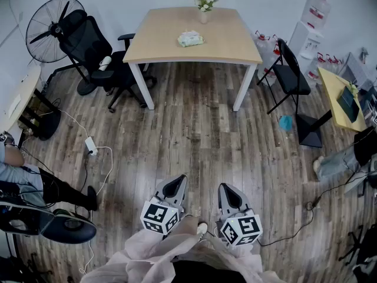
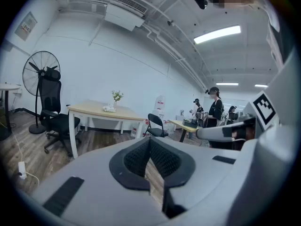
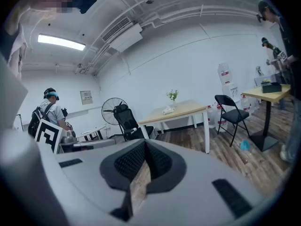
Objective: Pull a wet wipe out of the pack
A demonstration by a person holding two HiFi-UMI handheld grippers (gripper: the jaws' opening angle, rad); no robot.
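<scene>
The wet wipe pack (image 1: 191,38) is a pale green packet lying on the light wooden table (image 1: 159,46) at the far end of the room, next to a vase of flowers (image 1: 204,5). It shows small and distant in the left gripper view (image 2: 109,108) and the right gripper view (image 3: 168,110). My left gripper (image 1: 175,187) and right gripper (image 1: 231,196) hang side by side close to my body over the wooden floor, far from the table. Both are shut with the tips together and nothing between them (image 2: 149,141) (image 3: 145,143).
A black office chair (image 1: 94,55) and a standing fan (image 1: 50,22) stand left of the table. A black folding chair (image 1: 293,75) and water jugs (image 1: 314,13) are to its right. A power strip and cables (image 1: 91,146) lie on the floor. A seated person (image 1: 23,181) is at the left.
</scene>
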